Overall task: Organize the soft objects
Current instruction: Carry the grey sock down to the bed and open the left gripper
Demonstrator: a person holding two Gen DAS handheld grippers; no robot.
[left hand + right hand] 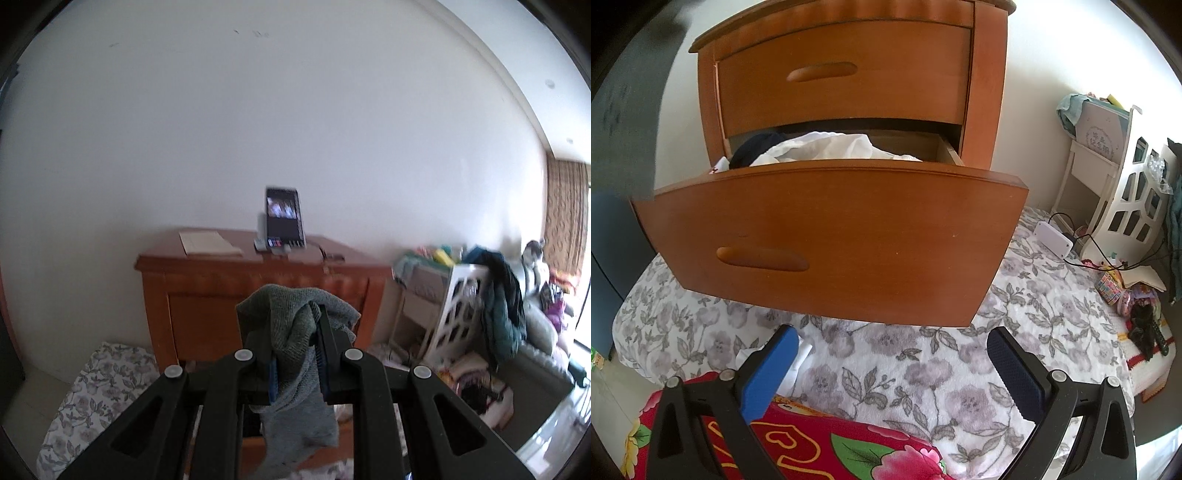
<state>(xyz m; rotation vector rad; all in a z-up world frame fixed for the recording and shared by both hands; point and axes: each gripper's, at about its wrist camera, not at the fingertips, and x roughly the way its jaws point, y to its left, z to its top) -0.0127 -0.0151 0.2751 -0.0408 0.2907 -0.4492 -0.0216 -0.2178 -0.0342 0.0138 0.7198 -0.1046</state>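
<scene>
Our left gripper (295, 325) is clamped on a grey-green knitted sock (295, 369), held up in front of the wooden dresser (207, 291). The sock's long axis runs roughly up and down: its bunched upper end folds over the fingertips, while the rest hangs slack below the pads toward the bottom of the view.

Our right gripper (892, 354) has its jaws spread wide with nothing between them, hovering over the floral blanket (960, 362) just in front of the lower drawer (831, 240). That drawer is pulled out and holds crumpled white fabric (827, 147) and a dark garment (757, 146) at its left end. The upper drawer (842, 77) is shut.

A red flowered cloth (820, 446) lies under the right gripper's left finger. On the dresser top we see a propped phone (284, 218) and a sheet of paper (208, 242). To the right stands a white cut-out shelf (458, 314) draped with a dark jacket (502, 310), with small clutter on the floor around it. A white box with a cable (1054, 240) lies on the blanket near the shelf.
</scene>
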